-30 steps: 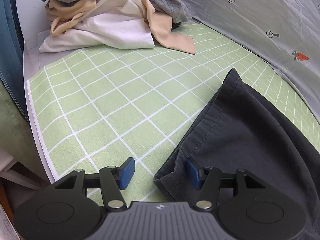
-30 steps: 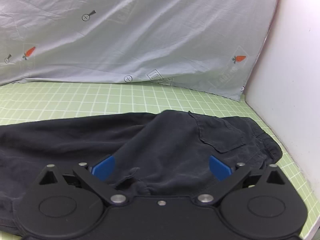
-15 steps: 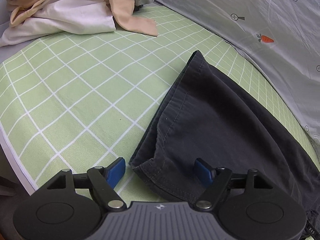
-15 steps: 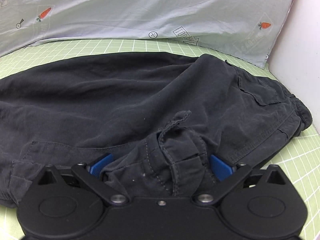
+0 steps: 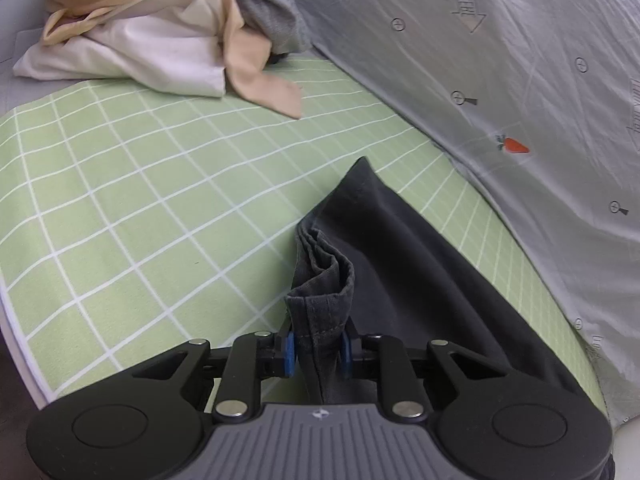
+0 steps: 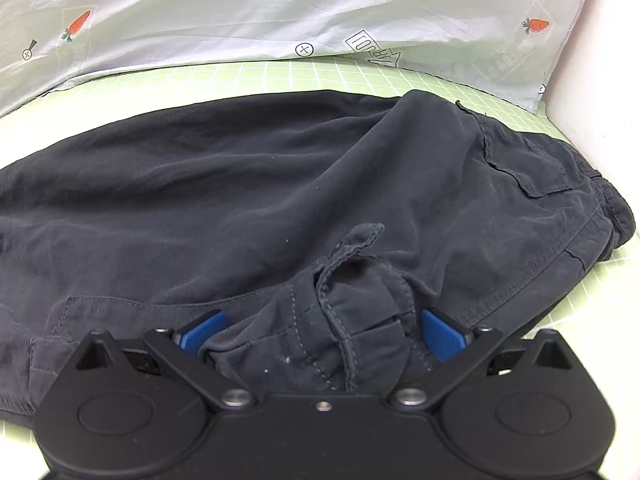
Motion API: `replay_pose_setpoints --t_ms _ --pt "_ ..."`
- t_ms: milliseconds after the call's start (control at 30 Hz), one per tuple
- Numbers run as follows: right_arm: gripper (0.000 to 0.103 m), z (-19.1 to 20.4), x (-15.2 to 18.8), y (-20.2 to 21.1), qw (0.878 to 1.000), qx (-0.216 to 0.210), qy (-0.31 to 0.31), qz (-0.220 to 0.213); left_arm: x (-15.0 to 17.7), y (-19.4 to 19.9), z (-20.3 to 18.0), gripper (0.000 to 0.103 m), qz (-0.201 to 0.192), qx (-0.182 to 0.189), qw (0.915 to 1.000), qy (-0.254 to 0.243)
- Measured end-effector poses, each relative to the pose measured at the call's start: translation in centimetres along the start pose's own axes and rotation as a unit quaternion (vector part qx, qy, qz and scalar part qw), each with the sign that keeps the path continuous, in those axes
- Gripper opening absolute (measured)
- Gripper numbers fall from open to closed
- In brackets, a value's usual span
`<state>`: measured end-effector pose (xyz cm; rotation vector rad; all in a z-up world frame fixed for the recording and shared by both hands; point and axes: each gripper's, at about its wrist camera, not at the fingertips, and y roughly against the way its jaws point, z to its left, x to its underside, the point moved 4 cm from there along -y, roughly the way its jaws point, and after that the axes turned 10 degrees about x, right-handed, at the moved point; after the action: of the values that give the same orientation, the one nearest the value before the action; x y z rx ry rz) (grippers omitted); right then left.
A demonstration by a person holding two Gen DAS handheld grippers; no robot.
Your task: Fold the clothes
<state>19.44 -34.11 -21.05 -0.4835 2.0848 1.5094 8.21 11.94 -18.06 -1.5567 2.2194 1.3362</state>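
A: While the left gripper (image 5: 318,350) closes its blue pads on the hem of the trousers (image 5: 400,264), bunched cloth sits between them, raised off the green sheet (image 5: 160,200) near its front edge. Layers could slip free if the pinch catches only the outer fold.

B: Agreed. The right gripper (image 6: 320,330) has its fingers spread around a wad of waistband, with pads not visibly pressing. Lifting now would likely leave that end behind and skew the fold.

A: Only the left view shows the pile (image 5: 160,32) at the sheet's far corner.

B: Only the right view shows the pocket (image 6: 532,160) and the trousers lying flat along the sheet's back edge, beside the quilt (image 6: 280,8).
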Motion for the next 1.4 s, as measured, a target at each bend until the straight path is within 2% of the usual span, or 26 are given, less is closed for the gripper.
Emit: replay_pose_setpoints --t_ms 67,133,200,233,333,433,500,600,667,800,900,967,1067,1133,1200,1267,1333,1400 --pt "0.103 -0.1 0.0 0.0 1.0 -0.006 -0.004 0.002 -1.0 -0.4 -3.7 0.021 -0.001 0.054 0.9983 -0.022" --pt "0.103 -0.3 0.0 0.0 1.0 -0.011 -0.01 0.004 -1.1 -1.3 -7.9 0.021 0.017 0.112 0.9914 -0.065" --pt "0.103 -0.6 0.0 0.0 1.0 -0.016 -0.017 0.006 -0.4 -2.5 -12.5 0.021 0.051 0.166 0.9765 -0.129" --pt "0.103 -0.7 -0.1 0.0 1.0 -0.019 -0.022 0.006 0.5 -3.3 -14.4 0.021 0.081 0.188 0.9652 -0.163" --pt "0.103 -1.0 -0.1 0.1 0.999 -0.025 -0.038 0.008 5.1 -7.3 -17.0 0.026 0.196 0.209 0.9372 -0.199" --pt "0.103 -1.4 -0.6 0.6 0.998 -0.033 -0.057 0.01 8.6 -10.8 -15.6 0.028 0.289 0.174 0.9273 -0.162" --pt "0.103 -1.7 -1.3 1.5 0.996 -0.045 -0.075 0.001 9.3 -11.5 -14.5 0.029 0.312 0.157 0.9253 -0.148" --pt "0.103 -1.9 -2.7 3.4 0.993 -0.065 -0.088 -0.032 9.0 -11.4 -13.9 0.038 0.31 0.157 0.9277 -0.136" --pt "0.103 -0.8 -3.3 3.8 0.993 -0.081 -0.074 -0.039 8.7 -11.3 -14.0 0.047 0.306 0.157 0.9287 -0.138" --pt "0.103 1.5 -4.7 4.5 0.991 -0.113 -0.044 -0.052 7.7 -10.3 -14.2 0.055 0.292 0.156 0.9324 -0.145" --pt "0.103 4.3 -4.4 3.9 0.993 -0.114 0.006 -0.04 6.3 -9.2 -14.1 0.058 0.276 0.154 0.937 -0.149" --pt "0.103 5.9 -4.4 3.7 0.991 -0.124 0.029 -0.034 5.3 -8.2 -13.7 0.064 0.26 0.153 0.9419 -0.149" --pt "0.102 7.6 -4.4 4.1 0.988 -0.144 0.051 -0.034 3.3 -6.8 -12.4 0.065 0.224 0.129 0.9542 -0.151" --pt "0.101 8.7 -4.7 4.3 0.985 -0.158 0.063 -0.036 2.4 -6.6 -10.8 0.065 0.203 0.088 0.9651 -0.139" --pt "0.098 9.8 -5.1 4.3 0.982 -0.173 0.071 -0.032 2.1 -7.2 -9.3 0.065 0.202 0.055 0.9691 -0.131" --pt "0.094 11.2 -5.4 4.2 0.978 -0.19 0.079 -0.024 2.1 -7.7 -8.6 0.065 0.201 0.028 0.9692 -0.139" --pt "0.084 12.7 -5.6 3.9 0.975 -0.202 0.089 -0.01 2.4 -8.4 -8.1 0.065 0.204 -0.008 0.9655 -0.162" --pt "0.078 14.1 -5.7 3.5 0.973 -0.21 0.097 0.01 2.6 -8.8 -8.0 0.065 0.206 -0.029 0.9619 -0.177"
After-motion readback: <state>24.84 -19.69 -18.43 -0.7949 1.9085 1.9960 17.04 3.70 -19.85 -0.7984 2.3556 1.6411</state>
